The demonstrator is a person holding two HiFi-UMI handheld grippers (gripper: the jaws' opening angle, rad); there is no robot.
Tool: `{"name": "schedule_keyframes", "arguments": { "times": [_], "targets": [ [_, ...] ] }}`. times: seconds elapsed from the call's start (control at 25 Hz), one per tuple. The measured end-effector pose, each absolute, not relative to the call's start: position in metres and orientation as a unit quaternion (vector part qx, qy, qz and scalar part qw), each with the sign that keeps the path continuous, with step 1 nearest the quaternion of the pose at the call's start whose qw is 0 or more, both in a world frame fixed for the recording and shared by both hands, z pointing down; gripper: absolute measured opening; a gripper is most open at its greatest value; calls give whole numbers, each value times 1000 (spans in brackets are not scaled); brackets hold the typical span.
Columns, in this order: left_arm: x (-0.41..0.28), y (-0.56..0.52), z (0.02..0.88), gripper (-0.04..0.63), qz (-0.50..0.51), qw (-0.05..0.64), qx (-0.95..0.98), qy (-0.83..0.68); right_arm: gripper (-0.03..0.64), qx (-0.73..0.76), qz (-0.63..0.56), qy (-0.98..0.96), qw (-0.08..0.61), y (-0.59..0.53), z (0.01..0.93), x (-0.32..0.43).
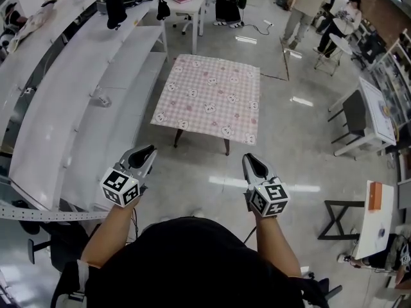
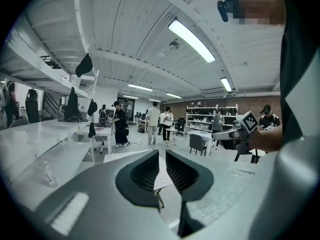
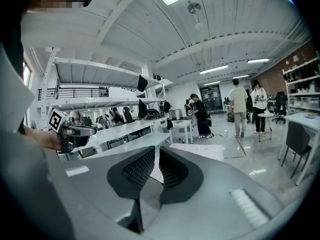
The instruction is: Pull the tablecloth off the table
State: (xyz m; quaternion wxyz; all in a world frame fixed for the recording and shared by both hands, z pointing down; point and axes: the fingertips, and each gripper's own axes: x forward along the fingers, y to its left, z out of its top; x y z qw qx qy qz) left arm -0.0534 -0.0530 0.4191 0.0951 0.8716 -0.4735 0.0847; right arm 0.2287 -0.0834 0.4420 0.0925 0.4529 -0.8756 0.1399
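My left fingers (image 2: 144, 173) stand a narrow slit apart with nothing between them. The right fingers (image 3: 172, 171) show a slimmer gap and are just as empty. Both the left gripper (image 1: 149, 150) and the right gripper (image 1: 250, 158) hang on the near side of the table (image 1: 227, 147), well apart from it and pointing toward it.

The glossy grey floor (image 1: 192, 172) lies bare between me and the table's near edge, and runs open to the table's right as well. Left of the table, the long white benches (image 1: 83, 108) come close to its left edge, so that side is tight. Beyond the table's far edge stand a white desk (image 1: 183, 5) and a few people.

The tablecloth (image 1: 212, 95) lies spread flat over the whole top. It is pink check dotted with small animal faces, and its near hem hangs over the edge above the two dark legs.

The only marks I can make out are the black-and-white square patterns on the left cube (image 1: 121, 186) and the right cube (image 1: 270, 199).
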Motion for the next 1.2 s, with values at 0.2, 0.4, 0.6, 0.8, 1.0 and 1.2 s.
{"name": "schedule_keyframes", "arguments": {
  "times": [0.2,0.4,0.6,0.8,1.0,1.2],
  "targets": [
    [-54,-60,421,44,93,98,873,-468,67,452,150,-875,89,-89,448,228],
    [-66,-76,425,44,88,109,877,-459,69,456,155,-870,102,-100,452,217],
    [-73,-104,435,44,80,120,887,-438,71,472,155,-860,117,-113,454,212],
    [-81,-141,437,51,71,120,900,-412,74,491,157,-847,127,-136,457,202],
    [-112,-176,444,66,63,134,904,-401,77,504,158,-839,129,-161,456,172],
    [-122,-199,451,75,64,141,912,-380,78,518,156,-830,133,-173,455,163]
  ]
}}
